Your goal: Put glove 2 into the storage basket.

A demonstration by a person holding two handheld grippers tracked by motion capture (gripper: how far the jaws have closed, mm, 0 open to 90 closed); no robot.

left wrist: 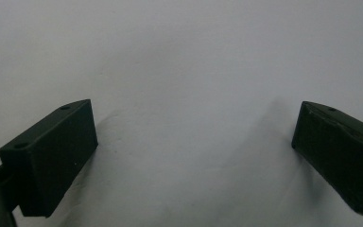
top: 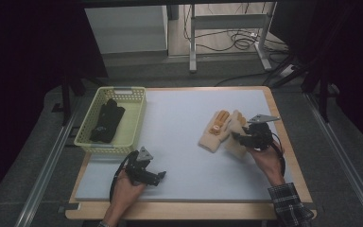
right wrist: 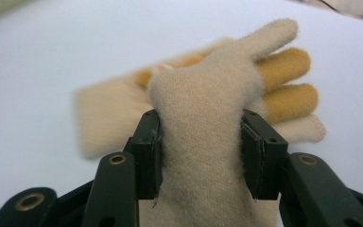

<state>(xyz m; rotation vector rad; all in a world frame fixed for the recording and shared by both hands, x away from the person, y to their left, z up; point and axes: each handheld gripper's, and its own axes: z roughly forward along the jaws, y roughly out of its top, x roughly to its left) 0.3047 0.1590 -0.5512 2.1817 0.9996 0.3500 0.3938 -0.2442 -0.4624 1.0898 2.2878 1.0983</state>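
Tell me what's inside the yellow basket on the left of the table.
A black glove lies inside the yellow basket. Whatever lies beneath it is covered, so a second one can't be confirmed.

Dark room; grey floor [top: 227, 71]; metal desk frame [top: 227, 21]; loose cables [top: 238, 40].

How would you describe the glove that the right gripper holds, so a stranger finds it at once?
Look at the right side of the white mat, where two cream gloves lie together. It is the plain cream glove pinched in the right gripper; its neighbour shows orange fingers.
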